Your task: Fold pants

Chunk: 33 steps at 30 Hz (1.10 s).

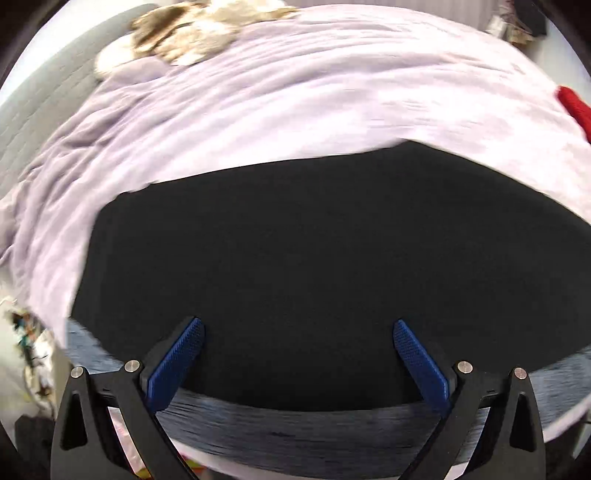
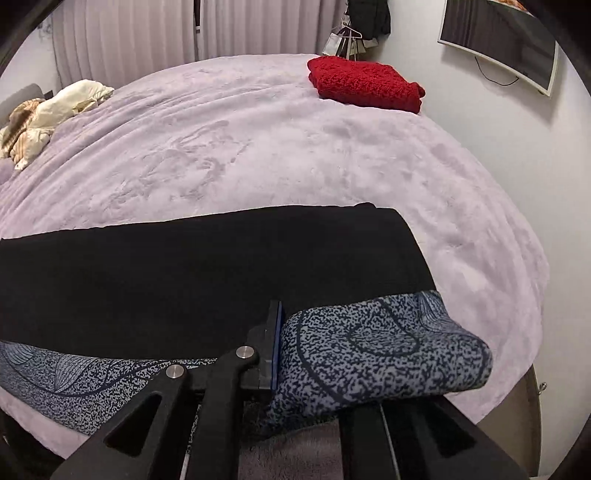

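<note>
Black pants (image 1: 295, 258) lie spread across a lilac blanket (image 1: 258, 110) on a bed, with a grey speckled patterned band (image 1: 295, 432) along their near edge. My left gripper (image 1: 298, 323) hovers over the black cloth, open, with nothing between its blue pads (image 1: 177, 369). The picture there is blurred. In the right wrist view the pants (image 2: 221, 266) stretch to the left. My right gripper (image 2: 284, 332) is shut on the patterned band (image 2: 369, 350), which is lifted and drapes over the right finger, hiding it.
A folded red knit (image 2: 364, 86) lies at the far right of the bed (image 2: 258, 147). Crumpled cream cloth (image 2: 48, 114) sits at the far left. Curtains (image 2: 129, 33) hang behind, and a screen (image 2: 498, 40) is on the wall close to the bed's right side.
</note>
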{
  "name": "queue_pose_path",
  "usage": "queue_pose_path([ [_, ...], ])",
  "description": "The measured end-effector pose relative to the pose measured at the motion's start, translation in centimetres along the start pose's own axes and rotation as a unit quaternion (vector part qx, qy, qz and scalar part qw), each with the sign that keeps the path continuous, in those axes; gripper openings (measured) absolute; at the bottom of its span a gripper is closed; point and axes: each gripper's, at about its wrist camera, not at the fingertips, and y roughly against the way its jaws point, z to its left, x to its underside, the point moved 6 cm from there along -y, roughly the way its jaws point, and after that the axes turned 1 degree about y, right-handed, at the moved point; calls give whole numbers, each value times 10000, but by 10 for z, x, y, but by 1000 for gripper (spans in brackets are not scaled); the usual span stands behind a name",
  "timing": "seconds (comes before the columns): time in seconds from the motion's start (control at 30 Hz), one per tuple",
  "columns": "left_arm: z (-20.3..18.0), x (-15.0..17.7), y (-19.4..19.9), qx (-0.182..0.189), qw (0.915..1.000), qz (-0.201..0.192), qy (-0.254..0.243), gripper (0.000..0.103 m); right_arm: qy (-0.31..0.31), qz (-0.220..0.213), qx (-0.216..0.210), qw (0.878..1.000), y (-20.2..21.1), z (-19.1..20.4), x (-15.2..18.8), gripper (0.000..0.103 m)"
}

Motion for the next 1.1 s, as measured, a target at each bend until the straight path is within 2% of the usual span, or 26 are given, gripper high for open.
queue_pose_path([
  [0.07, 27, 1, -7, 26, 9996, 113, 256, 103, 75, -21, 77, 9999, -1, -1, -1, 8],
  [0.13, 51, 1, -10, -110, 9991, 88, 399, 103, 124, -13, 149, 9998, -3, -3, -2, 10],
  [0.2, 67, 2, -12, 187, 9978, 182, 615, 103, 220, 4, 268, 9994, -4, -2, -3, 14],
  [0.3, 80, -2, -2, 293, 9952, 163, 923, 103, 516, 22, 551, 9971, 1, -2, -7, 24],
  [0.33, 72, -9, 9, 531, 9943, 34, 920, 103, 588, 10, 660, 9961, 6, 0, -7, 38],
  [0.37, 66, -14, 17, 701, 9938, -82, 854, 103, 585, -48, 813, 9950, 13, -4, -10, 61],
  [0.43, 47, -31, 30, 783, 9939, -341, 696, 103, 304, -302, 1044, 9936, 31, -20, -18, 88],
  [0.5, 26, -53, 27, 577, 9959, -410, 560, 103, -175, -434, 1302, 9904, 48, -42, -24, 88],
  [0.6, -9, -71, 6, 648, 9975, -166, 209, 103, -495, -517, 1387, 9877, 61, -57, -29, 88],
  [0.67, -23, -67, -18, -61, 9998, 27, -185, 103, -457, -554, 1396, 9876, 68, -55, -29, 88],
  [0.7, -24, -65, -23, -282, 9992, 3, -267, 103, -392, -582, 1404, 9876, 72, -52, -29, 88],
  [0.77, -23, -69, -21, -225, 9996, -43, -180, 103, -272, -650, 1435, 9871, 81, -46, -28, 88],
  [0.8, -15, -67, -20, -386, 9992, -44, -122, 103, -185, -696, 1409, 9874, 84, -41, -28, 88],
  [0.83, 2, -62, -19, -698, 9975, -46, -36, 103, -87, -712, 1327, 9886, 83, -34, -29, 88],
  [0.9, 33, -53, -19, -1047, 9941, 113, 253, 103, 242, -655, 995, 9926, 78, -12, -31, 89],
  [0.97, 44, -40, -5, -762, 9947, 142, 677, 103, 524, -614, 633, 9947, 71, 19, -33, 89],
  [1.0, 42, -36, 10, -521, 9955, -17, 797, 103, 711, -621, 357, 9949, 67, 42, -34, 89],
  [1.07, 18, -35, 26, 7, 9975, -216, 666, 103, 1208, -584, -139, 9909, 58, 94, -33, 89],
  [1.1, -3, -29, 33, 432, 9976, -213, 506, 103, 1535, -529, -452, 9857, 55, 127, -30, 89],
])
